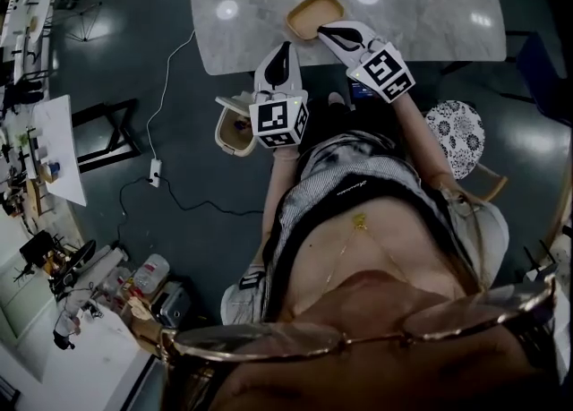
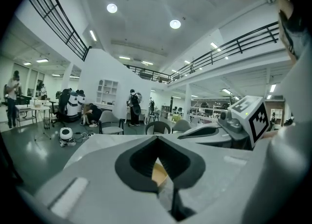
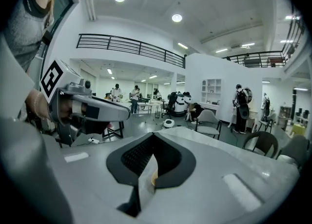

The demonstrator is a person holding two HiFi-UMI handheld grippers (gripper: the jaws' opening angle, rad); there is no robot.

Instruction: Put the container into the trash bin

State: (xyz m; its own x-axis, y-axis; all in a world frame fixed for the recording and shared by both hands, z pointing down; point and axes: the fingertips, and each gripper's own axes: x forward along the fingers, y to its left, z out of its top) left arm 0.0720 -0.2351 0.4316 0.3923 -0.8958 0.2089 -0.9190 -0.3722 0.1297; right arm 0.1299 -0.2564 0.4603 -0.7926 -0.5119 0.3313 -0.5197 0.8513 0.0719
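Observation:
A tan shallow container (image 1: 315, 13) lies at the near edge of the marble table (image 1: 421, 6). My left gripper (image 1: 285, 49) points at the table edge just below the container's left corner, jaws together and empty. My right gripper (image 1: 333, 33) reaches the container's near right rim, also shut; contact cannot be judged. In the left gripper view the gripper (image 2: 157, 137) shows a tan sliver of the container (image 2: 159, 172) through the slit behind its tips. The right gripper view gives the same for its gripper (image 3: 152, 135) and the container (image 3: 154, 176). A beige trash bin (image 1: 231, 132) stands on the floor beneath the left gripper.
A patterned round stool (image 1: 455, 136) stands to my right. A power strip with a white cable (image 1: 155, 172) lies on the dark floor at left. Cluttered desks (image 1: 54, 149) line the left side. Chairs (image 2: 111, 123) and people stand beyond the table.

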